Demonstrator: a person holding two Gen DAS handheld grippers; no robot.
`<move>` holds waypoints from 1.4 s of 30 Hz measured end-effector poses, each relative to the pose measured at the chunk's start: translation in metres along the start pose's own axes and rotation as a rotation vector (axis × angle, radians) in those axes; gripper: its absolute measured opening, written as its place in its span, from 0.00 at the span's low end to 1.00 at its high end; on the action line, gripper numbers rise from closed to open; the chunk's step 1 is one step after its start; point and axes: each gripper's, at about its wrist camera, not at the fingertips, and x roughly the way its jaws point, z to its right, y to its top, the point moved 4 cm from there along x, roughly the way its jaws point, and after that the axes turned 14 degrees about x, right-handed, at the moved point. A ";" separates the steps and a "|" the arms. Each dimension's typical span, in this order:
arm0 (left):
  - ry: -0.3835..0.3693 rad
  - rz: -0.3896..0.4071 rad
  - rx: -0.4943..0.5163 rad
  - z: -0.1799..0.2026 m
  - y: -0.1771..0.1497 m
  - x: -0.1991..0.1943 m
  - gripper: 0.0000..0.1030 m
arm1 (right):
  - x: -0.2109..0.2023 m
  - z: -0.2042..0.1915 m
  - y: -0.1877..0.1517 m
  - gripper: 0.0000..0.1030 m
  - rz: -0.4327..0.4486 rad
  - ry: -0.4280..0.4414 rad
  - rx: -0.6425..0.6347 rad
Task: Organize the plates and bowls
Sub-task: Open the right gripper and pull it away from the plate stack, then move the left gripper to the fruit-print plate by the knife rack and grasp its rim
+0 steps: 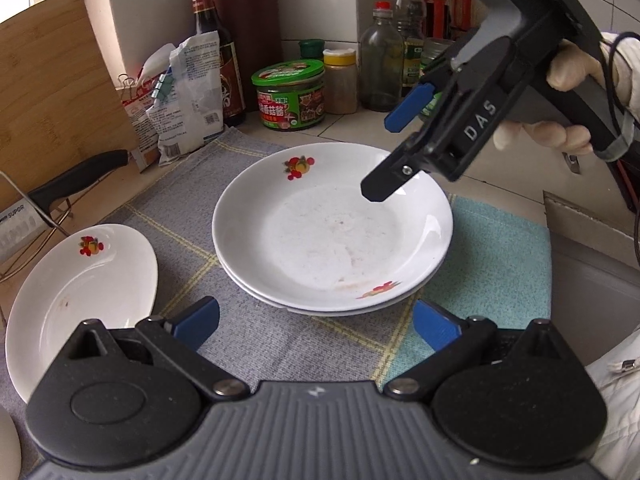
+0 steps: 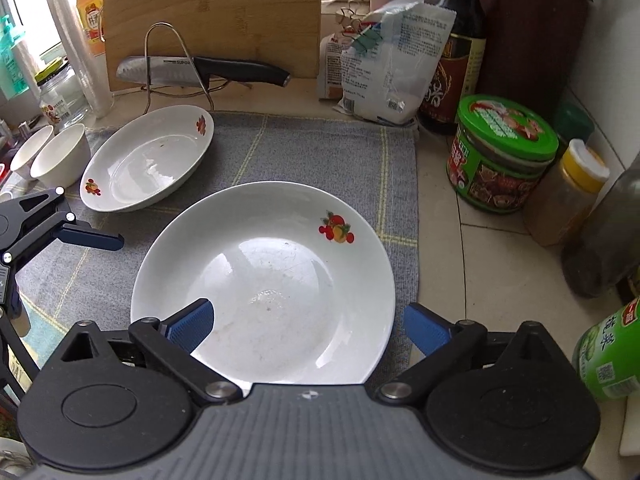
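Note:
A stack of two white fruit-print plates [image 1: 332, 232] sits on the grey cloth; it also shows in the right wrist view [image 2: 264, 280]. A third matching plate [image 1: 84, 300] lies to the left, also seen in the right wrist view [image 2: 148, 164]. Two white bowls [image 2: 60, 156] stand at the far left. My left gripper [image 1: 316, 326] is open and empty, just in front of the stack. My right gripper [image 2: 308, 328] is open and empty above the stack's right rim; it appears in the left wrist view [image 1: 390, 156].
A knife [image 2: 208, 70] rests on a wire rack by a wooden board [image 2: 212, 16]. A green-lidded jar [image 2: 500, 156], bottles [image 1: 380, 64] and bags [image 2: 384, 68] line the back. A teal cloth [image 1: 496, 264] lies at right.

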 end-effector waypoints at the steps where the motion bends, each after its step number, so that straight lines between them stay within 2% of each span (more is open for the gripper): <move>1: 0.014 -0.007 -0.015 0.000 -0.001 -0.001 0.99 | -0.001 -0.003 -0.002 1.00 0.008 -0.013 -0.019; 8: 0.094 0.019 -0.181 -0.009 -0.010 -0.023 0.99 | -0.004 -0.021 -0.010 1.00 0.029 -0.031 -0.029; 13: 0.168 0.015 -0.282 -0.019 -0.027 -0.043 0.99 | -0.007 -0.044 -0.015 1.00 0.057 -0.036 -0.034; 16: 0.181 0.011 -0.336 -0.027 -0.042 -0.055 0.99 | -0.007 -0.064 -0.017 1.00 0.089 -0.039 -0.045; 21: 0.272 0.006 -0.365 -0.038 -0.064 -0.078 0.99 | -0.006 -0.101 -0.018 1.00 0.147 -0.014 -0.039; 30: 0.255 0.016 -0.397 -0.054 -0.095 -0.103 0.99 | 0.003 -0.150 -0.018 1.00 0.158 -0.046 -0.068; 35: 0.290 0.008 -0.452 -0.060 -0.102 -0.107 0.99 | 0.014 -0.160 -0.012 1.00 0.136 -0.022 -0.157; 39: 0.343 -0.037 -0.509 -0.066 -0.102 -0.107 0.99 | 0.032 -0.162 0.002 1.00 0.116 0.026 -0.240; 42: 0.339 -0.054 -0.547 -0.070 -0.100 -0.103 0.99 | 0.048 -0.160 0.014 1.00 0.106 0.057 -0.286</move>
